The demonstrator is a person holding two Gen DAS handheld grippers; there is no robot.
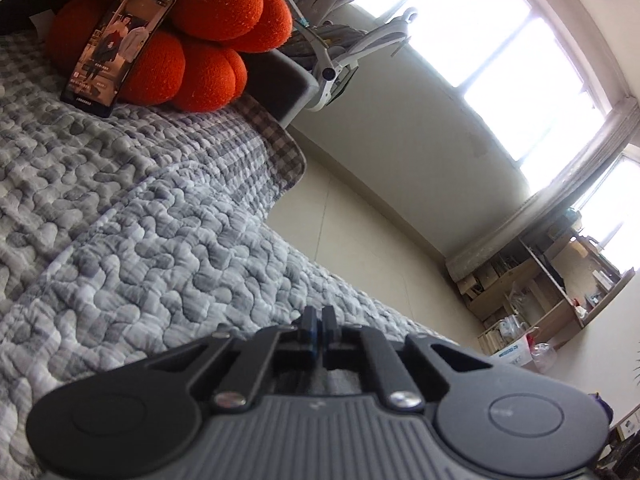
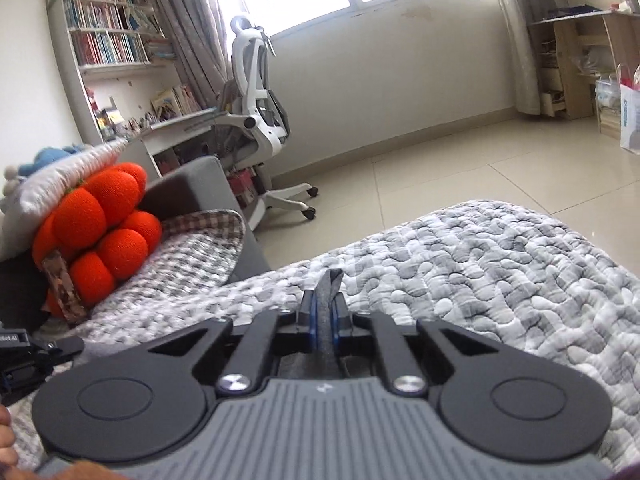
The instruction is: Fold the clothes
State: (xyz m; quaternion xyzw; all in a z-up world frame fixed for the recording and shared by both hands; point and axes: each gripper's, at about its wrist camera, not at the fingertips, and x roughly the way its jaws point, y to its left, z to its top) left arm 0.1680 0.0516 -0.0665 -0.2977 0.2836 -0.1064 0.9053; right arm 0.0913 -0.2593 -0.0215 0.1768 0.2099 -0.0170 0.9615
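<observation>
My right gripper (image 2: pixel 325 304) is shut on a fold of grey cloth (image 2: pixel 329 285) that sticks up between its blue pads and runs back under the jaws. It hovers over a grey-and-white quilted bed cover (image 2: pixel 500 264). My left gripper (image 1: pixel 319 318) has its fingers pressed together above the same quilt (image 1: pixel 140 240). A strip of grey fabric (image 1: pixel 320 382) shows behind its fingers, but I cannot tell whether any is pinched. In the right wrist view the left gripper's black body (image 2: pixel 20 354) pokes in at the left edge.
An orange pumpkin cushion (image 1: pixel 208 20) sits at the bed's head with a lit phone (image 1: pixel 116 44) propped against it. Beyond the bed edge lie pale floor tiles (image 2: pixel 440 168), a white office chair (image 2: pixel 260 100), a bookshelf (image 2: pixel 108 40) and wooden shelves (image 1: pixel 540 292). A hand (image 2: pixel 6 452) shows bottom left.
</observation>
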